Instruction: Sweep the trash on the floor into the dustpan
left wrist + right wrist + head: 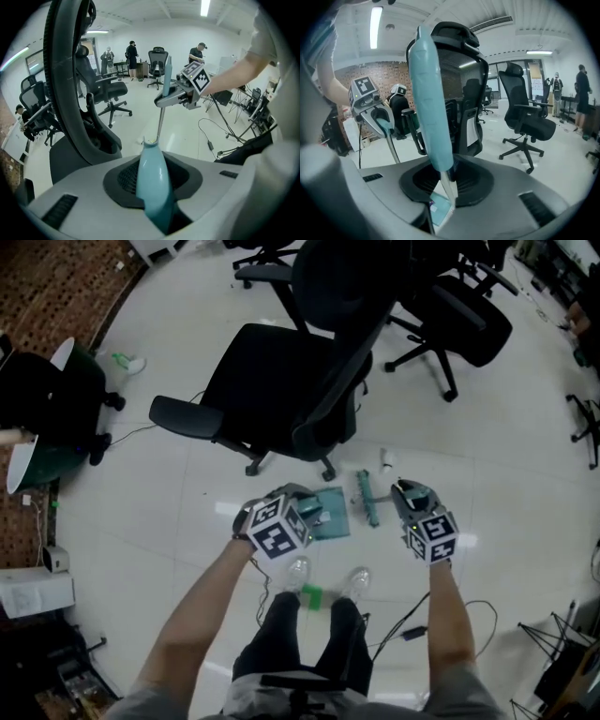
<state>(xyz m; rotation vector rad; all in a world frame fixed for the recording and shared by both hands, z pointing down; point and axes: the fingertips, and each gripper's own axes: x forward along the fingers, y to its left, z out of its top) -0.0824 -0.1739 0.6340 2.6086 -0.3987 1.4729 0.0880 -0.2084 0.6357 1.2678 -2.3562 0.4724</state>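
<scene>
The left gripper (305, 514) is pinching the teal dustpan handle (153, 183), the dustpan (330, 517) sitting on the floor (178, 488) just ahead of it. The right gripper (411, 495) is clamping the broom handle (432, 103). Its broom head (366, 499) is resting beside the dustpan, with a white scrap (386, 460) lying just beyond.

Head cam looks steeply down from above onto the floor (141, 521), chair (281, 381), left gripper (314, 514) and right gripper (405, 491). Each gripper cam sits right behind its own jaws, facing across the room toward the other one, and all three catch the chair
</scene>
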